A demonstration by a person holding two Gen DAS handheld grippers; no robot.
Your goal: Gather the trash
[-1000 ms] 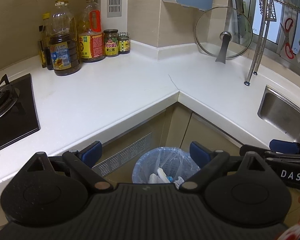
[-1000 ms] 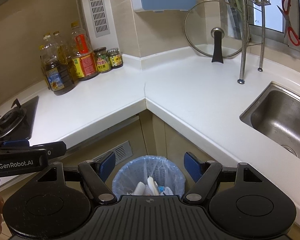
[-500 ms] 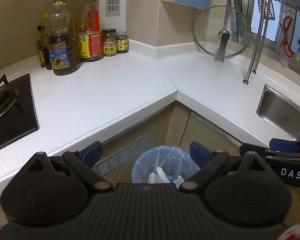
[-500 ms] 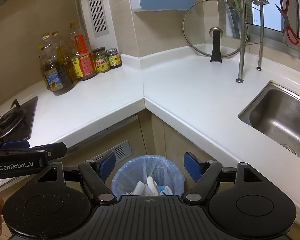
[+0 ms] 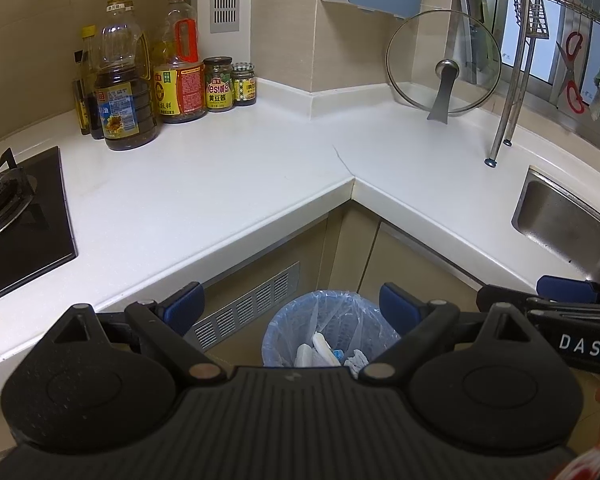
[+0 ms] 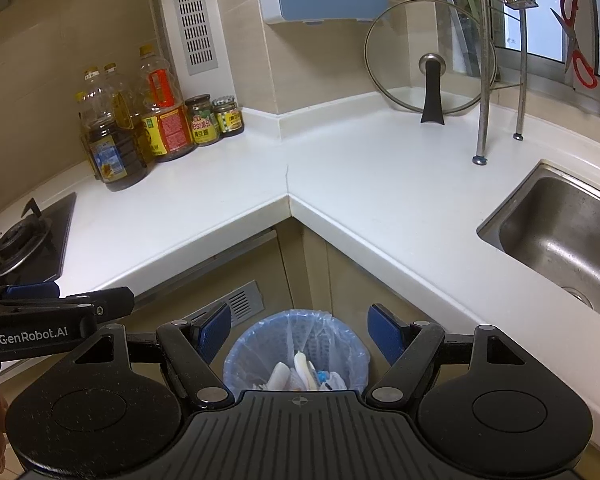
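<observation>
A trash bin (image 5: 328, 312) lined with a blue bag stands on the floor below the inner corner of the white counter; it also shows in the right wrist view (image 6: 296, 332). White and blue trash (image 5: 320, 350) lies inside it, seen too in the right wrist view (image 6: 300, 374). My left gripper (image 5: 292, 306) is open and empty, held above the bin. My right gripper (image 6: 299, 326) is open and empty, also above the bin. Each gripper shows at the edge of the other's view: the right one (image 5: 560, 300) and the left one (image 6: 40, 300).
The L-shaped white counter (image 5: 204, 196) carries oil bottles (image 5: 124, 92) and jars (image 5: 219, 85) at the back left. A gas stove (image 5: 12, 208) lies left. A glass lid (image 5: 444, 68) leans at the back. A steel sink (image 6: 560, 236) and rack legs (image 6: 482, 112) lie right.
Both views have shifted slightly; the grippers stay open above the bin and hold nothing.
</observation>
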